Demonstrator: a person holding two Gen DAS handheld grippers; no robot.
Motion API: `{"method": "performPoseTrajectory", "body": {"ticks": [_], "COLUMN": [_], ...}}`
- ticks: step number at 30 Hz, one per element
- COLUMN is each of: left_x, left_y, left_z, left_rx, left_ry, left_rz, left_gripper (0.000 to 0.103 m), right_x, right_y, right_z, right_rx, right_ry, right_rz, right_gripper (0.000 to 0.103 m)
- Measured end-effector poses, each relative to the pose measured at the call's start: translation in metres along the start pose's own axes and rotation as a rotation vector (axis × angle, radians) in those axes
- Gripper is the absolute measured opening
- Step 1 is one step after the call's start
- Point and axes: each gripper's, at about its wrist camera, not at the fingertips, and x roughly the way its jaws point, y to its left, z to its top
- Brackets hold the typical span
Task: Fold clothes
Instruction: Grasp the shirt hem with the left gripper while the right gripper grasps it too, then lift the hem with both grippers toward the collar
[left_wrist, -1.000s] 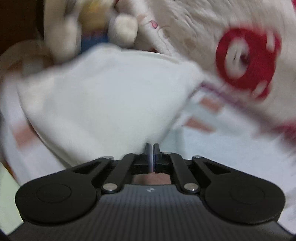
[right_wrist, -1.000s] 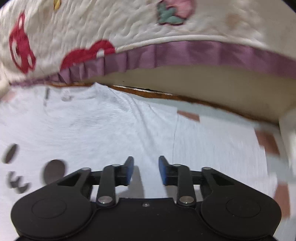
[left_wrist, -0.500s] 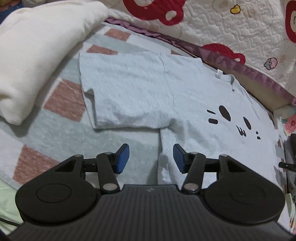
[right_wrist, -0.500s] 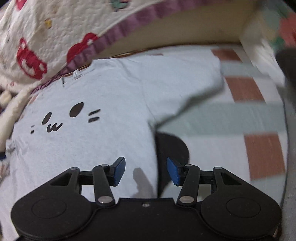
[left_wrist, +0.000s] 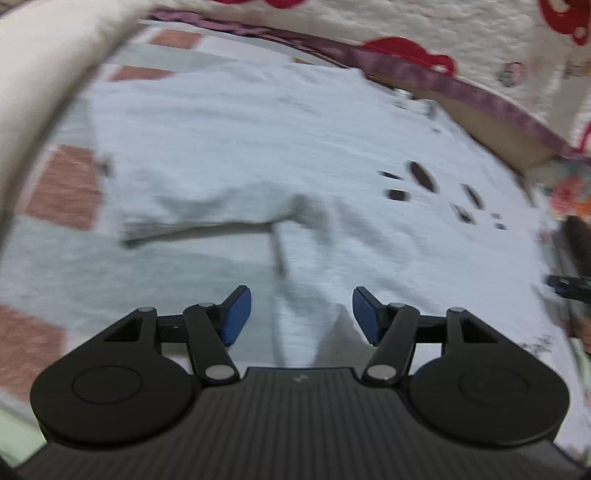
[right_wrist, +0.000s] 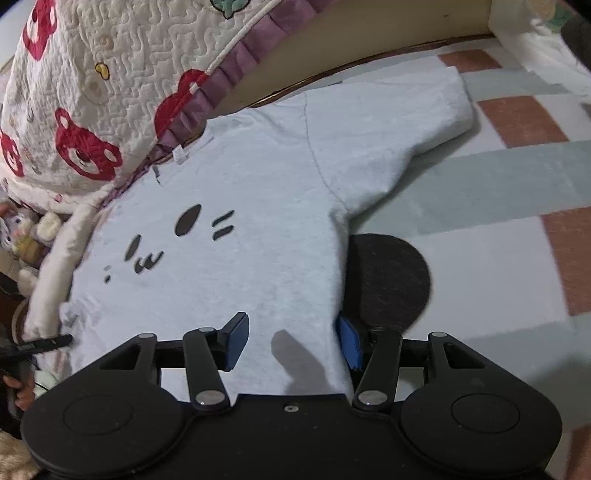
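Lying flat on a checked sheet (right_wrist: 517, 206), face-print up, is the pale grey tee (right_wrist: 258, 206), collar twd a quilted bear-print cover (right_wrist: 110, 85) w/ purple frill that overhangs the neckline. A dark round patch (right_wrist: 388, 277) sticks out from under the tee's right side seam. Cream pillow (left_wrist: 48, 85) crowds the left sleeve; plush toys (right_wrist: 33, 236) sit past it.

Left gripper (left_wrist: 301, 314): blurred view, jaws wide apart, nothing held, hovering over the tee's left side edge below the armpit.

Right gripper (right_wrist: 293, 341): jaws wide apart, empty, straddling the right side seam; right pad (right_wrist: 349, 345) at the cloth edge, contact unclear.

Bare sheet lies open on the tee's right side; the collar side is hemmed in by the quilt.
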Motion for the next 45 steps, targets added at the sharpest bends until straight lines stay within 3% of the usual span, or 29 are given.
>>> {"method": "performPoseTrajectory", "body": {"ticks": [3,6,8,9,10,14,22,27,30,32,34,37,38,39,41,45], "left_x": [0.004,0.006,0.009,0.01,0.01,0.008,0.017,0.017,0.017,0.017,0.017,0.017,0.017,0.017,0.017,0.017], "left_y": [-0.005,-0.006,-0.006,-0.003,-0.001,0.002,-0.005,-0.008,-0.01,-0.017,-0.023,-0.035,-0.041,-0.045,-0.048,-0.044], "left_z": [0.001,0.002,0.003,0.003,0.003,0.002,0.002,0.002,0.002,0.001,0.0,-0.002,-0.003,-0.004,-0.004,-0.003], "left_rx": [0.003,-0.004,0.0,-0.016,-0.033,-0.076,-0.035,-0.015,-0.001,0.021,0.043,0.085,0.13,0.169,0.197,0.19], "left_ry": [-0.005,-0.031,-0.017,-0.01,-0.002,-0.001,0.025,0.039,0.046,0.037,0.028,0.016,0.016,0.015,0.014,0.011], "left_rz": [-0.04,-0.051,-0.073,-0.092,-0.111,-0.178,-0.142,-0.137,-0.131,-0.114,-0.097,-0.062,-0.022,0.009,0.034,0.043], "left_gripper": [0.061,0.054,0.01,0.008,0.008,0.008,0.011,0.016,0.026,0.045,0.047,0.043,0.035,0.033,0.014,0.009], "right_x": [0.006,0.012,0.013,0.014,0.015,0.007,0.005,0.005,0.005,0.007,0.009,0.011,0.011,0.012,0.012,0.012], "right_y": [-0.003,-0.007,-0.004,-0.002,-0.001,-0.009,-0.014,-0.014,-0.013,-0.01,-0.007,-0.001,0.002,0.004,0.008,0.011], "right_z": [0.004,0.008,0.008,0.008,0.007,0.005,0.002,-0.002,-0.004,-0.003,-0.002,-0.002,-0.001,-0.001,-0.001,-0.002], "right_rx": [0.029,0.058,0.026,0.001,-0.013,0.017,0.031,0.034,0.033,0.024,0.013,-0.039,-0.057,-0.074,-0.109,-0.141], "right_ry": [-0.006,-0.012,-0.001,0.008,0.024,-0.001,0.044,0.07,0.083,0.083,0.08,0.078,0.077,0.077,0.075,0.067], "right_rz": [0.052,0.103,0.089,0.073,0.067,0.121,0.13,0.135,0.136,0.134,0.132,0.107,0.099,0.091,0.074,0.059], "right_gripper": [0.059,0.059,0.049,0.022,0.006,0.006,0.018,0.018,0.018,0.018,0.021,0.021,0.021,0.016,0.009,0.008]}}
